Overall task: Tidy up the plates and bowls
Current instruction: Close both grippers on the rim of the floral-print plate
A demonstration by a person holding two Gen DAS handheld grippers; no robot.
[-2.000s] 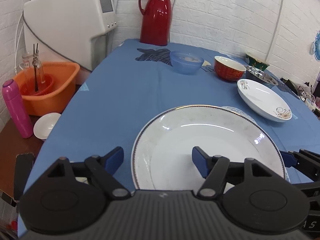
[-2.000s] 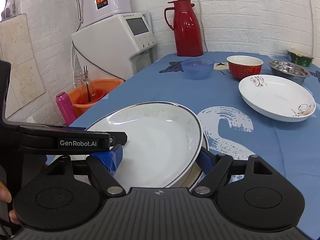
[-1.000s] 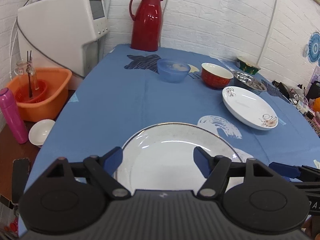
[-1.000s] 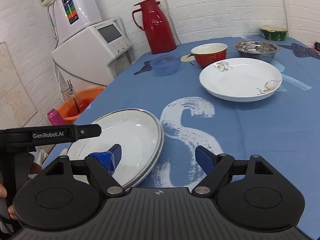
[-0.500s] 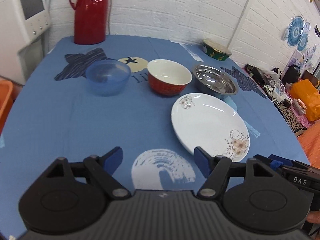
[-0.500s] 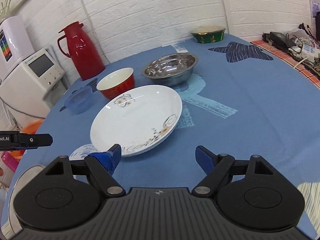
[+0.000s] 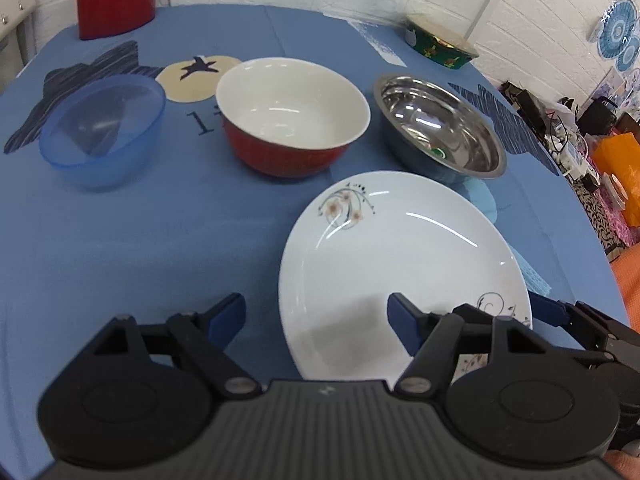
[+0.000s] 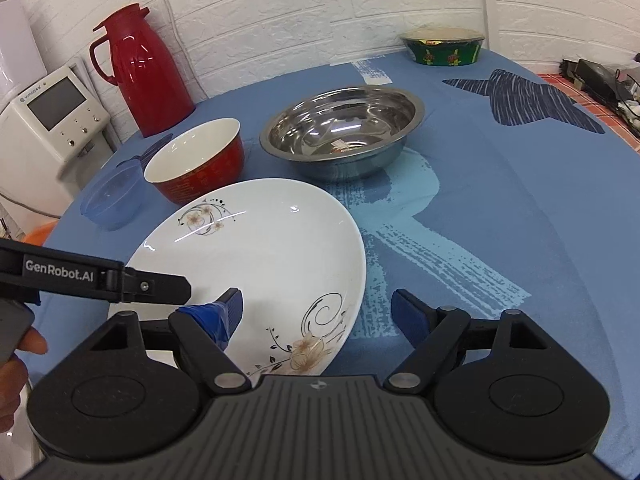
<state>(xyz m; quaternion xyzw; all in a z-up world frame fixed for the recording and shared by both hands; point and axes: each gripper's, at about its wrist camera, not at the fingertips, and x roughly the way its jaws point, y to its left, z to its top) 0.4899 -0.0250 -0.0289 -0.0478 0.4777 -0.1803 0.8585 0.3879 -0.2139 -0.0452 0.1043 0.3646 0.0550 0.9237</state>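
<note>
Both tongs have swung away from the gold-rimmed plates they were over two seconds ago and now sit at the near edge of the flowered plate, much closer than half a second back.

Left tongs: jaws wide apart, holding nothing. Its right pad hangs over the plate's near-left rim; the left pad is over bare cloth. Right tongs: also wide apart and empty, straddling the plate's near-right rim, left pad over the plate, right pad over the table. Can't tell whether any pad is touching the plate yet.

The plate lies flat on the table, near side. Red bowl and steel bowl sit just behind it, the steel one nearly touching its far rim. Blue bowl is off to the left, the green bowl far back.

Risks as I see them:
- Glazed shallow rim, smooth pads: a pinch on the lip alone could slip and the plate drops back or skids.
- Any forward shove while closing pushes the plate into the steel bowl or the red bowl.
- Both tongs crowd the same edge; the left one's body already crosses the right wrist view. Could collide.
- Lifting from one side tilts the plate, so it could slide out.
</note>
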